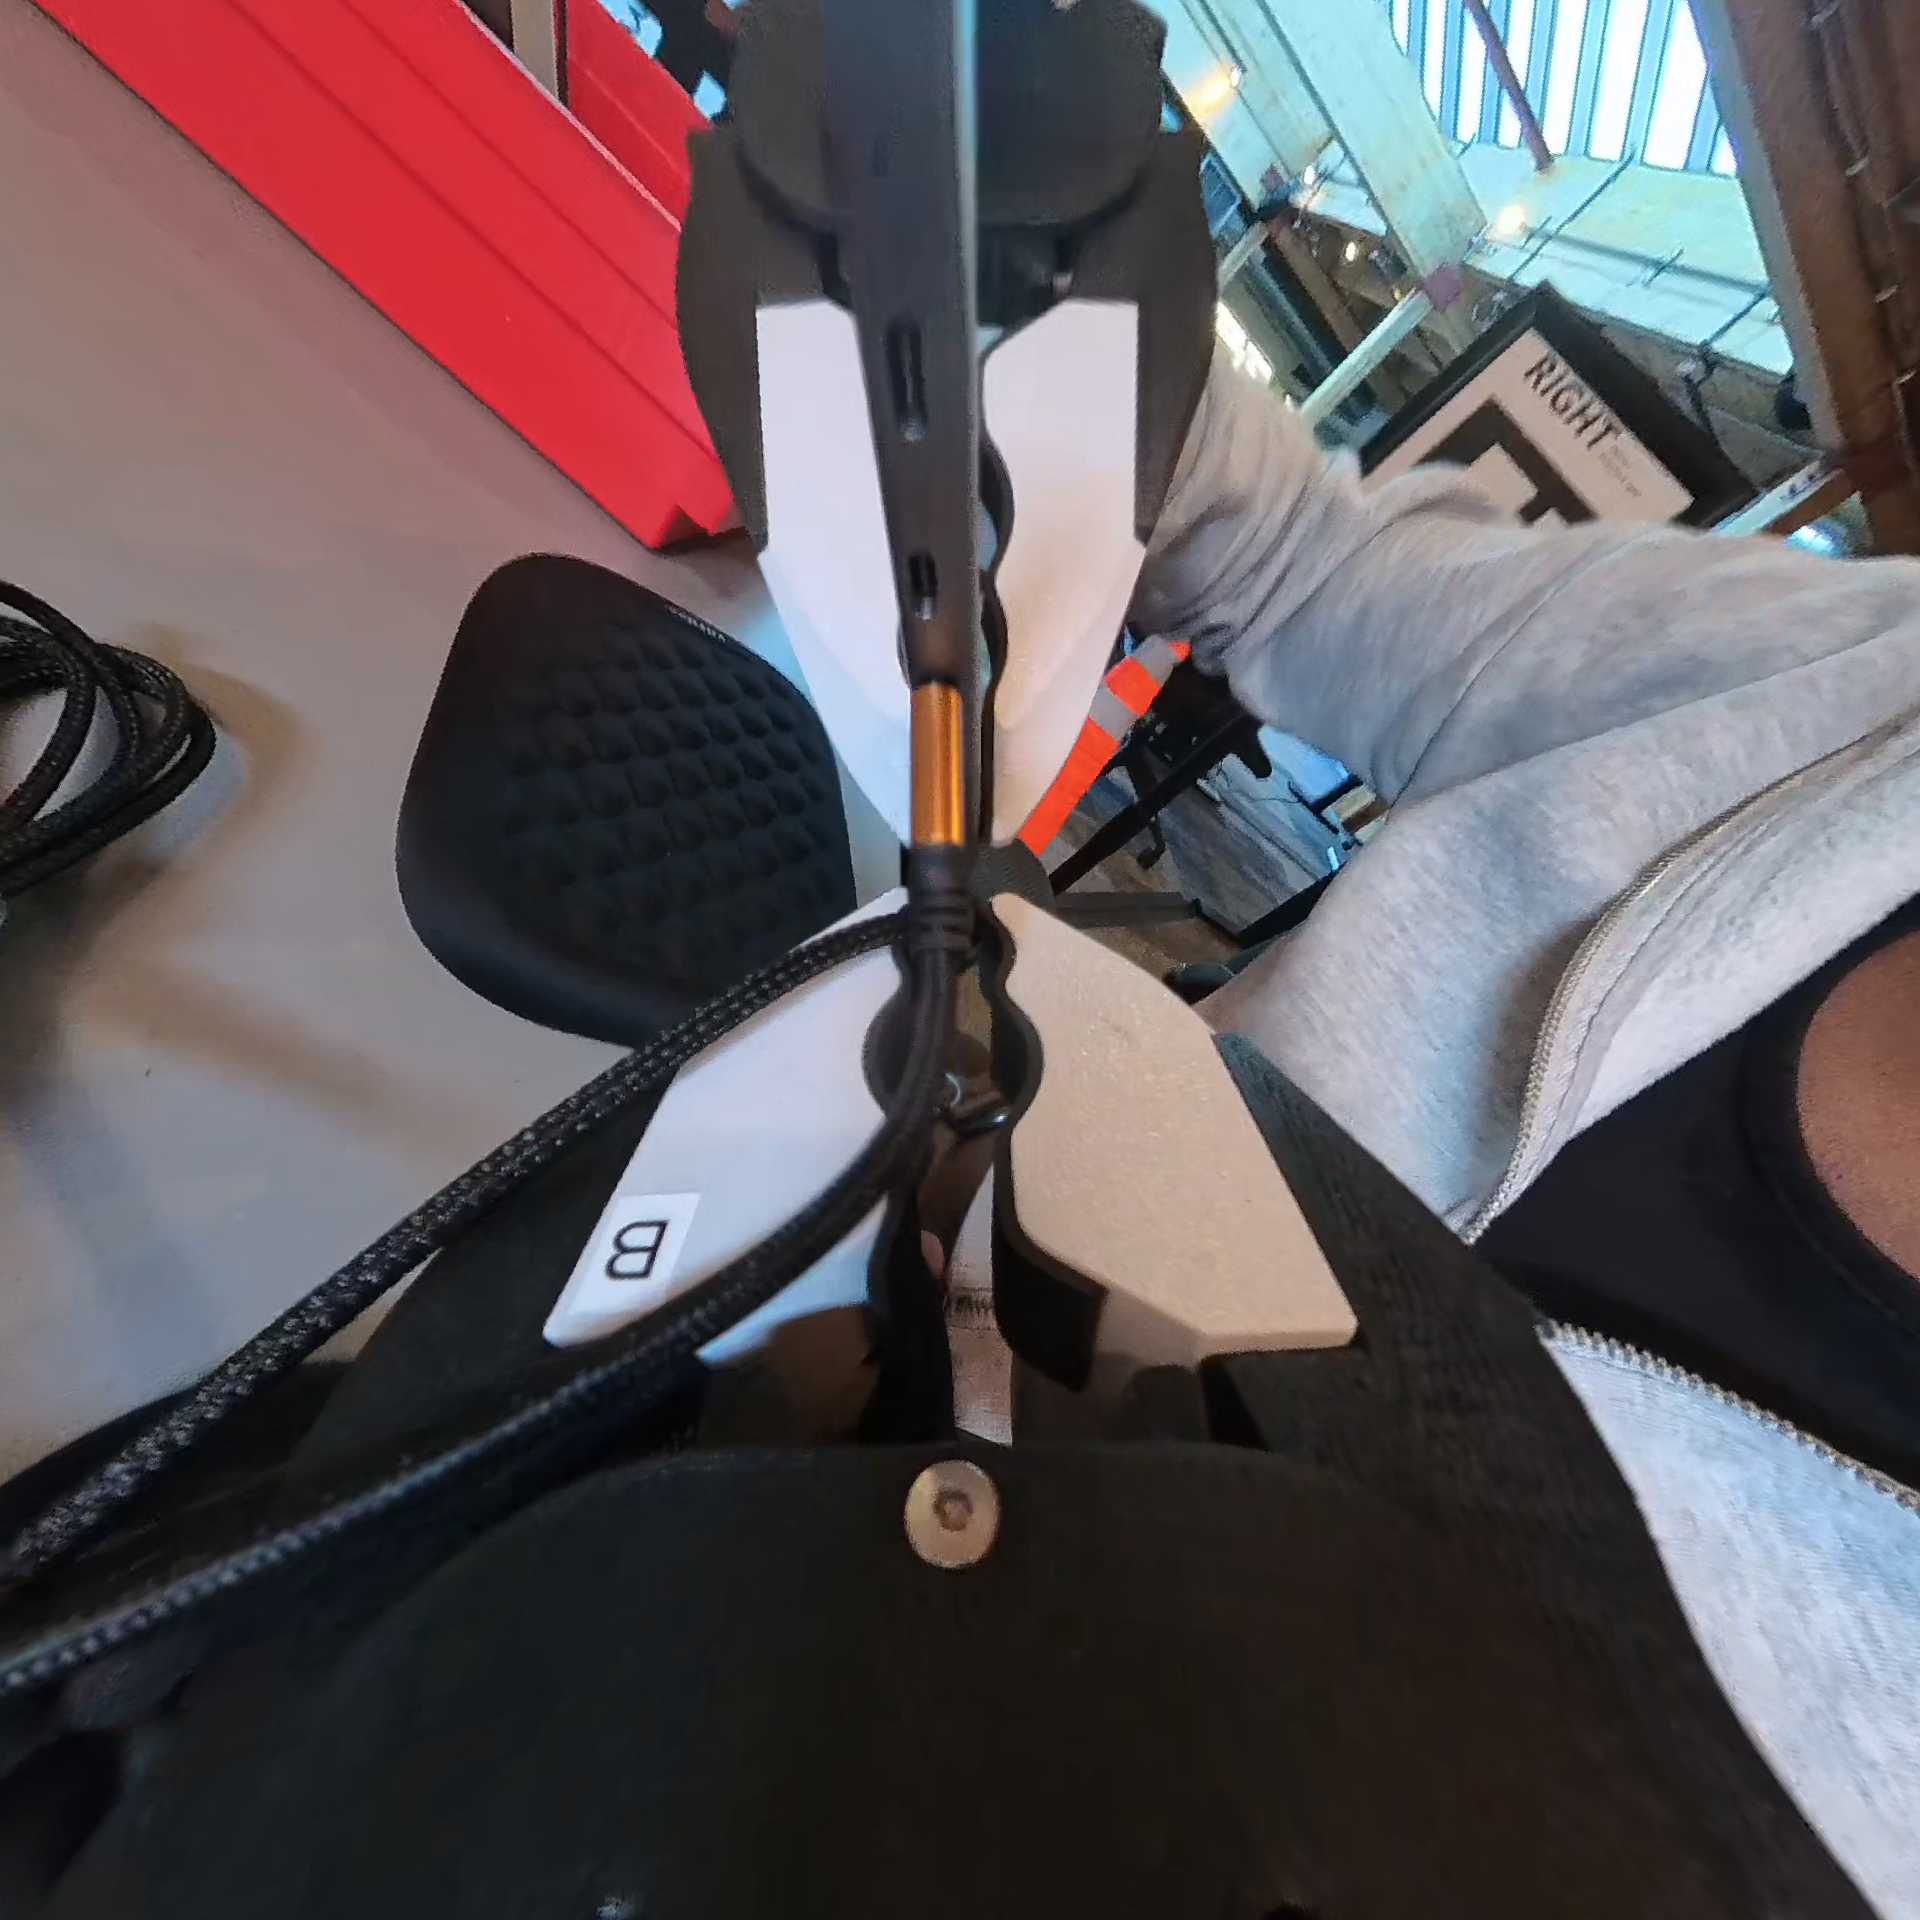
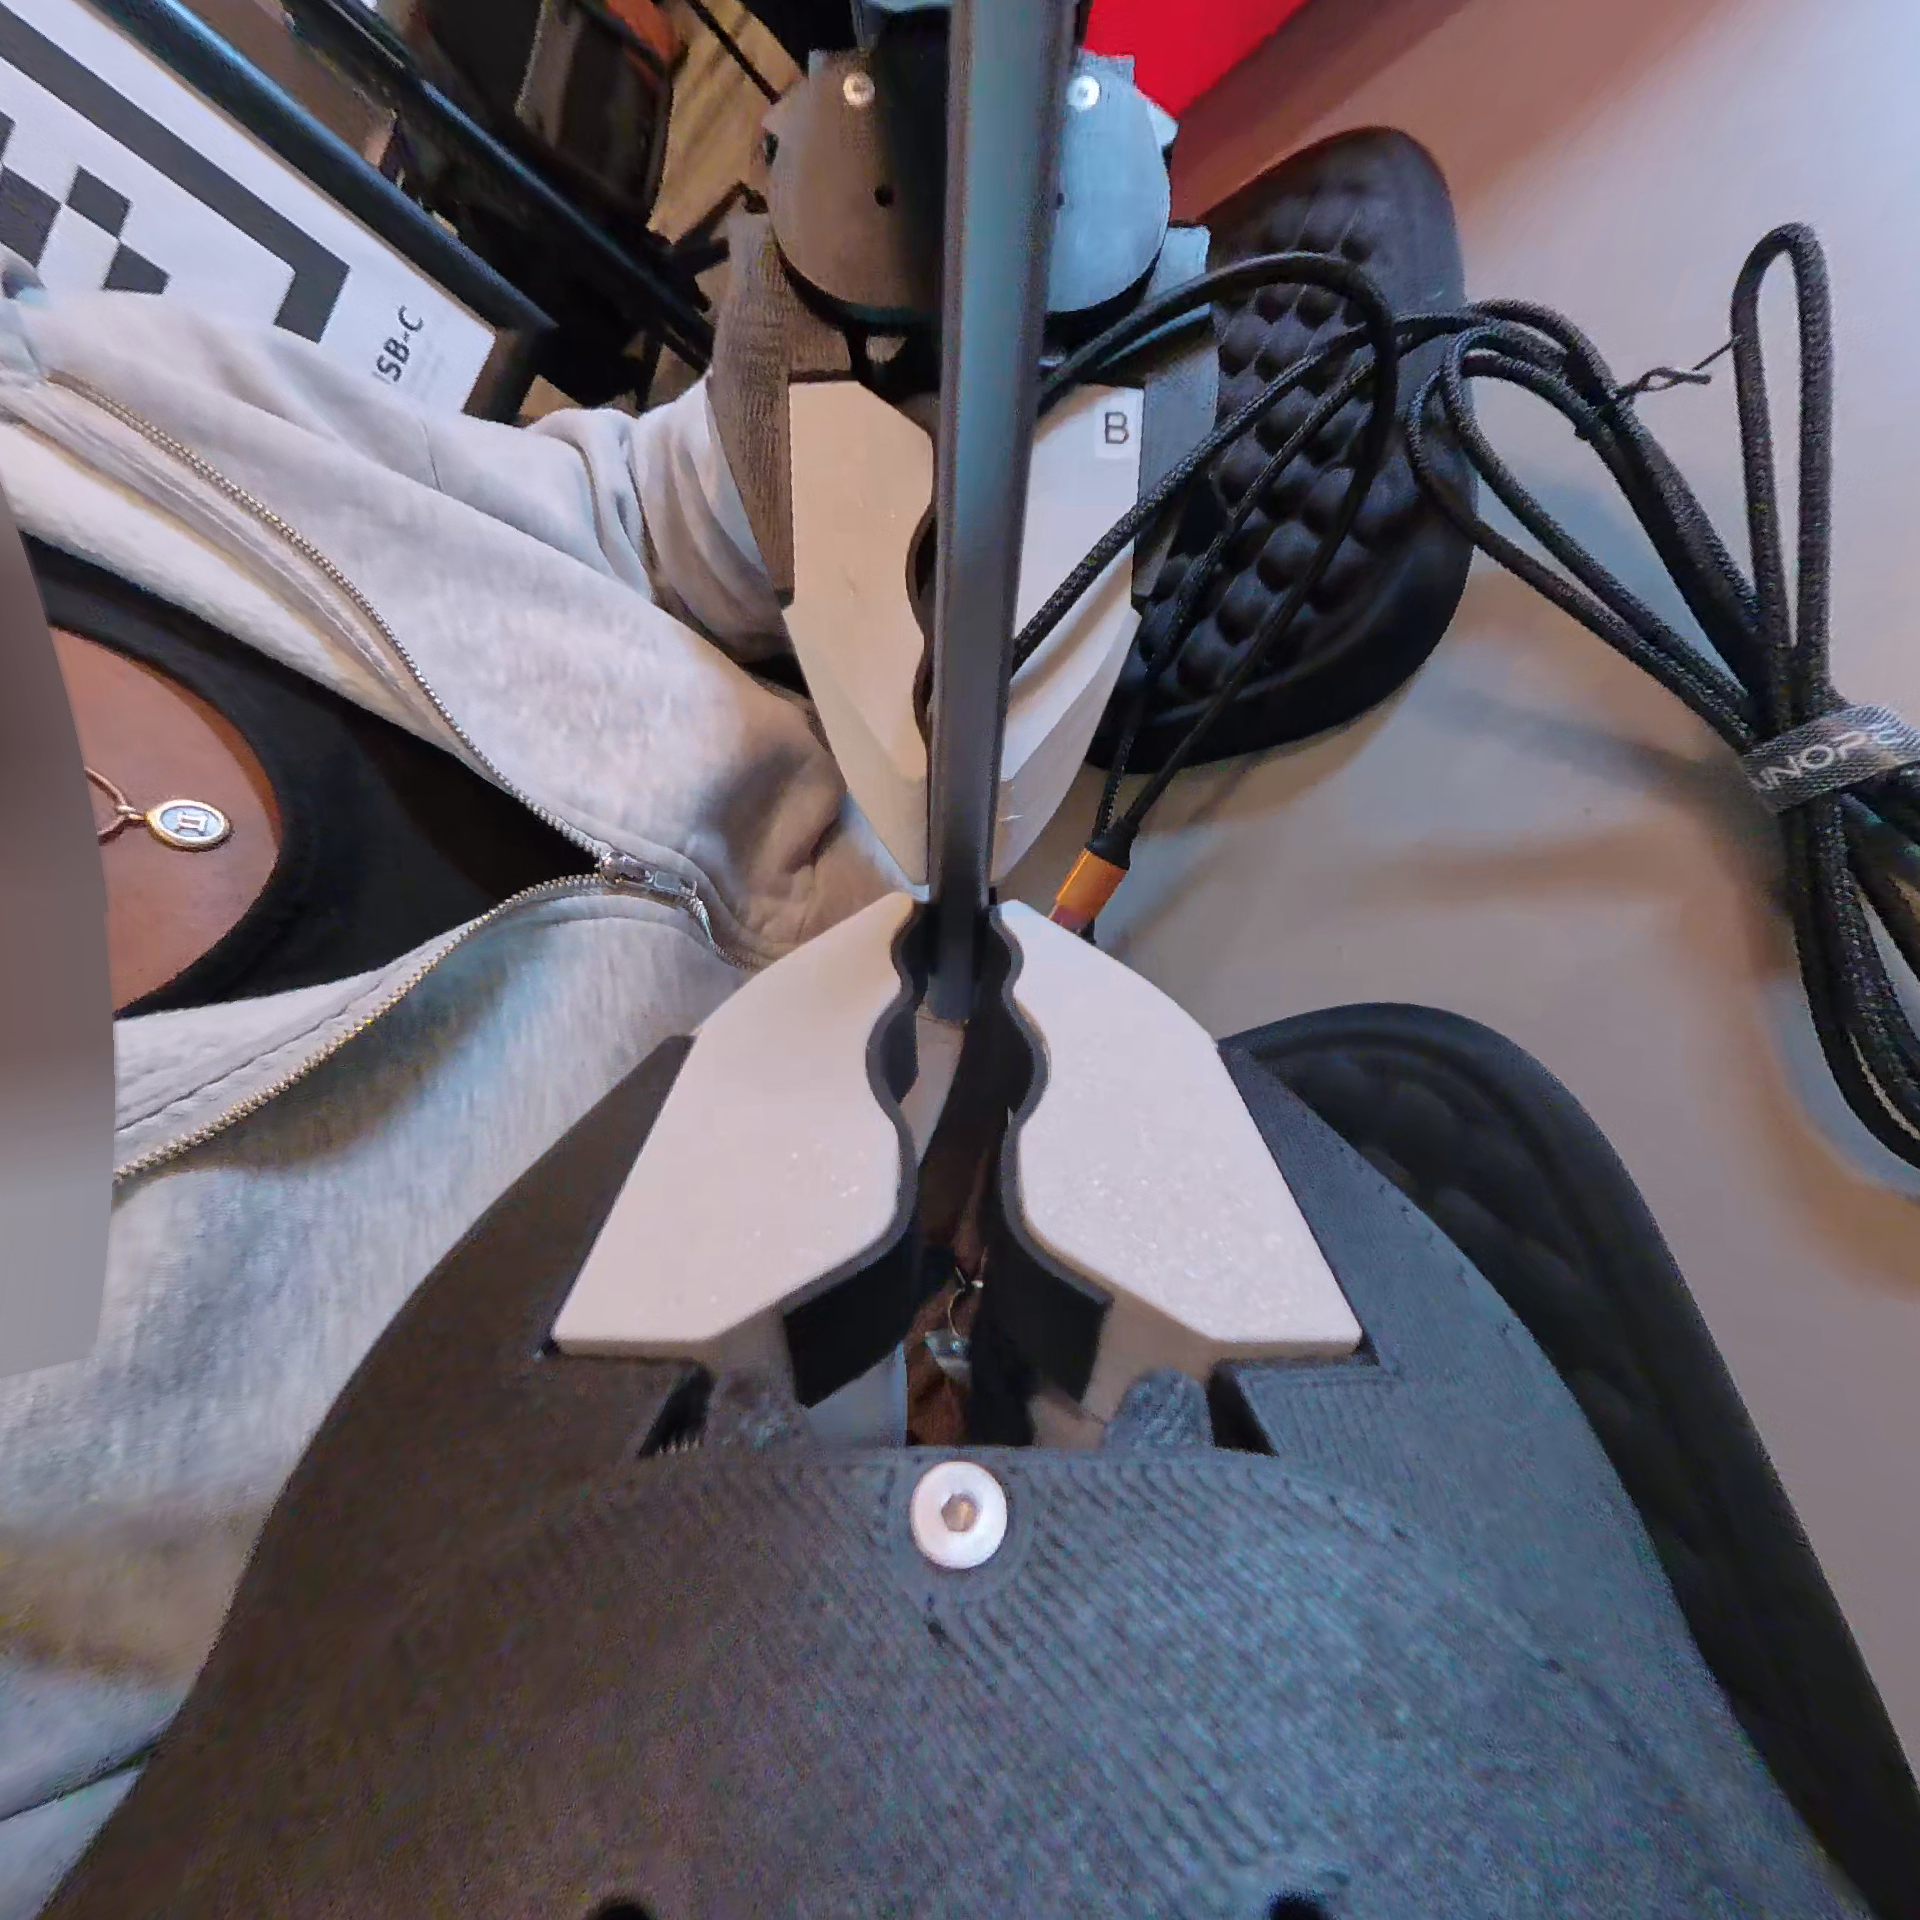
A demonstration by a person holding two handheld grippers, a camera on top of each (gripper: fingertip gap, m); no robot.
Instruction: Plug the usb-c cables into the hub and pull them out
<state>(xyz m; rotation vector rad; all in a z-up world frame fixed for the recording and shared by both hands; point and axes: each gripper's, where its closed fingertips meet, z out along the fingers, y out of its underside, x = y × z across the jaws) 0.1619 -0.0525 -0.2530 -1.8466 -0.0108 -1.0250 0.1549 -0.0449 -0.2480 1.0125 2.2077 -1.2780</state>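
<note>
Left gripper [image 1: 951, 904]: sitting closest to the lens in the left wrist view, its white fingers [image 1: 1132, 1143] are pinching tight on the usb-c cable [image 1: 540, 1174] right behind the plug.
Plug [image 1: 935, 764]: showing an orange-gold sleeve, it is sitting at the end of the hub [image 1: 920, 312], lined up with it; whether it is fully seated I cannot tell.
Usb-c cable: black and braided, it is trailing down and to the left, away from the fingertips.
Right gripper [image 2: 951, 920]: clenching on the near end of the hub, which is standing edge-on between its white fingers [image 2: 790, 1143] in the right wrist view.
Hub: a slim dark grey bar, being held between the two grippers, which are facing each other tip to tip.
Black dimpled pad [image 1: 623, 800]: lying on the table [image 1: 260, 468] just behind the meeting point.
Spare cable bundle [image 2: 1808, 644]: resting on the table, strapped together, off to the side of the pad.
Red box [image 1: 436, 208]: sitting on the table beyond the pad.
Person: wearing a grey zip hoodie [image 2: 416, 675], leaning close beside the grippers.
</note>
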